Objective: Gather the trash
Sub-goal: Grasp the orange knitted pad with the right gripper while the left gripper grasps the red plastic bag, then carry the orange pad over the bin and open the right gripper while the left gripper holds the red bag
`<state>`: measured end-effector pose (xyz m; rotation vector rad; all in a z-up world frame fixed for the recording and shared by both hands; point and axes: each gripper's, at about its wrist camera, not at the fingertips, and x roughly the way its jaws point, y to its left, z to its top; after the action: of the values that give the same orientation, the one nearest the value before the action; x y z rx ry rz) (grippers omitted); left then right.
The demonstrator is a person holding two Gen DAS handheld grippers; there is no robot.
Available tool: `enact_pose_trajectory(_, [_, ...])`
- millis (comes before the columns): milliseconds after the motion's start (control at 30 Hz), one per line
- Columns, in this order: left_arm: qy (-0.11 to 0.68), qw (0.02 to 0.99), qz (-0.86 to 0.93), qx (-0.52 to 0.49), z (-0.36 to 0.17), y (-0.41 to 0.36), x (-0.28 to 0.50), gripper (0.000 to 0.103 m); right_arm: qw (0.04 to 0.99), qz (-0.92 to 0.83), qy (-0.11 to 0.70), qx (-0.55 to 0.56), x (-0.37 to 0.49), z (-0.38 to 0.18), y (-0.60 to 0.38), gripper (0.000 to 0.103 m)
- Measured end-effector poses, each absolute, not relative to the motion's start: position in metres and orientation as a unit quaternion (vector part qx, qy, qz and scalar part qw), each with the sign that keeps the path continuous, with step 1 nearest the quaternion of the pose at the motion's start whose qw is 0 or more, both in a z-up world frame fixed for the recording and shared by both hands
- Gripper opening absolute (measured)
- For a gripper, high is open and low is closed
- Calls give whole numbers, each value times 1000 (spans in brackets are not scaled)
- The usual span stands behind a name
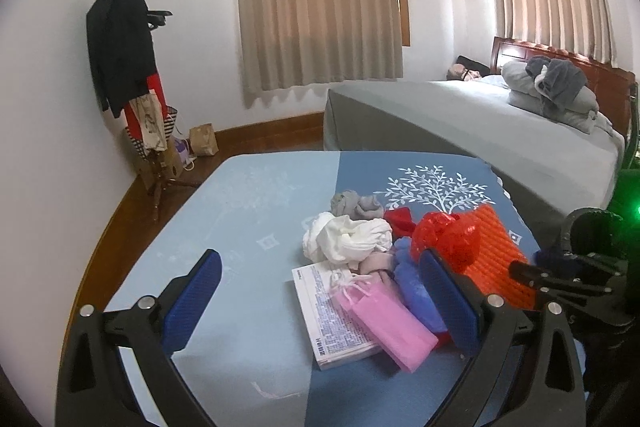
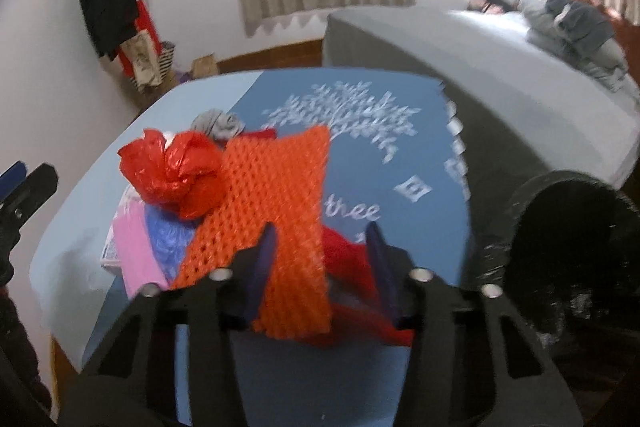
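The right gripper [image 2: 322,247], black-framed with dark blue pads, has its jaws drawn in on the near end of an orange foam net sleeve [image 2: 276,211]; the pads press on the mesh, with a bit of red material [image 2: 344,255] bunched between them too. The left gripper [image 1: 320,291], of the same make, stands wide open above the table with nothing between its pads, the pile of trash showing past them.

The low table [image 1: 240,211] is covered by a light blue and darker blue cloth with a white tree print, and a grey-sheeted bed [image 1: 460,123] with folded grey bedding stands just behind it. A black-lined bin [image 2: 568,251] opens at the table's right edge, close by the right gripper. A wooden coat stand [image 1: 128,67] hung with dark clothes stands well apart in the corner, with a brown paper bag [image 1: 203,140] on the floor near it.

The trash lies heaped on the table's right half. A crumpled red plastic bag [image 2: 176,175] lies against the sleeve's left edge. Left of it lie a crumpled white cloth [image 1: 346,237], a grey wad [image 1: 356,205], a blue plastic piece [image 1: 416,291] and a small pink gift bag [image 1: 384,323] lying across a flat white printed box [image 1: 324,315].
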<state>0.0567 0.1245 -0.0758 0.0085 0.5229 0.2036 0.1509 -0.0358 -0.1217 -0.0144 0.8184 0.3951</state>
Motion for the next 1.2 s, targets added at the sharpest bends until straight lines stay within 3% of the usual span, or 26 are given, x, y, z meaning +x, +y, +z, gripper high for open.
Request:
enact_pose_trajectory(100, [259,962,90,5,-77,120,61,97,898,206,389,-2,149,-120,-36,13])
enact_pose_trajectory(500, [308,951,0,6,-123,74,72,97,899,207,387,6,152,-121,-54,13])
enact_pose_trajectory(800, [320,947,-28,11,-135,60,74,83,899,213,383,15,151,-121,-65,13])
enact_pose_trajectory(900, [310,950,-39,7,-130,60,78,74,900,215,380,20,150,-117,-69,13])
enact_pose_trajectory(1133, [323,943,-80,-4,-134,56,91,26,903,214,372,26,147,-109,-75,13])
enact_pose_trajectory(1200, [327,941,-87,-3,-134,54,94,19,904,215,370,26,146,-106,-76,13])
